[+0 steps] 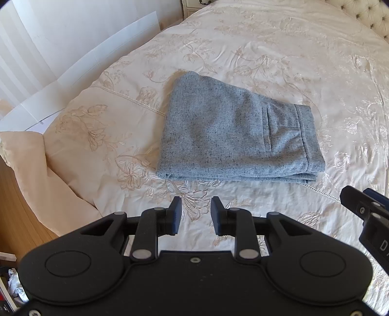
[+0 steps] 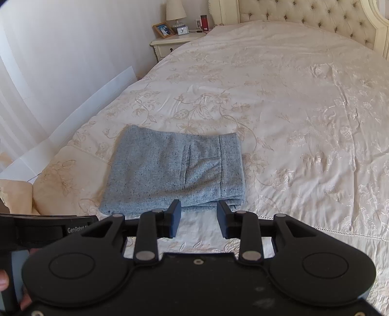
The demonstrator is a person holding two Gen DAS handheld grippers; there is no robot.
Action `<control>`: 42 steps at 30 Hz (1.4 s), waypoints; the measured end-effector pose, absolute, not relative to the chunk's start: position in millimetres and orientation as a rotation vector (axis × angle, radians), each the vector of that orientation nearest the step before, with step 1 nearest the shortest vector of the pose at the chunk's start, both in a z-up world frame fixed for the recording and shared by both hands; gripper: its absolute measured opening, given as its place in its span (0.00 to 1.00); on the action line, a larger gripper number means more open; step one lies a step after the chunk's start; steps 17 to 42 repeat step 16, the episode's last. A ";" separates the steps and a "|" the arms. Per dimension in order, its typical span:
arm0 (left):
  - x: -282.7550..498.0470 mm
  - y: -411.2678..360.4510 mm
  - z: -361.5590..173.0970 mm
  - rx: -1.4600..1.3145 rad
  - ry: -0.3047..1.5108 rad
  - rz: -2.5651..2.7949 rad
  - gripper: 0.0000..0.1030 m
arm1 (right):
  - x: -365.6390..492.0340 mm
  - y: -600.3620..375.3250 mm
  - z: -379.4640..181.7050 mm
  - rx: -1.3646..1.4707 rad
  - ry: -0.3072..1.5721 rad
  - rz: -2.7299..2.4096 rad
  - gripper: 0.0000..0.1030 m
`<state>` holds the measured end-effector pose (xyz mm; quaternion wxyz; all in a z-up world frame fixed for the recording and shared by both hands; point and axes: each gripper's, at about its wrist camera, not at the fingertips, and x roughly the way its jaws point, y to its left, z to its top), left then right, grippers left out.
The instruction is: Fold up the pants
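The grey speckled pants (image 1: 233, 136) lie folded into a compact rectangle on the cream embroidered bedspread (image 1: 291, 60), back pocket facing up. They also show in the right wrist view (image 2: 175, 170). My left gripper (image 1: 195, 214) is open and empty, held just short of the pants' near edge. My right gripper (image 2: 198, 218) is open and empty, its fingertips close above the near edge of the folded pants. Part of the right gripper shows at the right edge of the left wrist view (image 1: 364, 214).
A cream pillow (image 1: 31, 175) lies at the bed's left corner. White panels (image 1: 80, 60) lean on the wall at left. A nightstand (image 2: 175, 43) with a lamp, photo frame and clock stands by the tufted headboard (image 2: 304, 12). Wooden floor (image 1: 14, 218) shows at lower left.
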<state>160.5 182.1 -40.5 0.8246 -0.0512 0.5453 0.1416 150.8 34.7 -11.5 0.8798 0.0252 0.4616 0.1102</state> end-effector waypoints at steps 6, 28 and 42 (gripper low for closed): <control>162.5 183.4 -43.3 -0.108 1.163 0.294 0.36 | 151.7 38.1 -14.4 0.051 0.969 0.221 0.34; 166.4 189.9 -48.1 -0.095 1.165 0.279 0.36 | 156.1 45.5 -20.4 0.052 0.980 0.215 0.34; 166.4 189.9 -48.1 -0.095 1.165 0.279 0.36 | 156.1 45.5 -20.4 0.052 0.980 0.215 0.34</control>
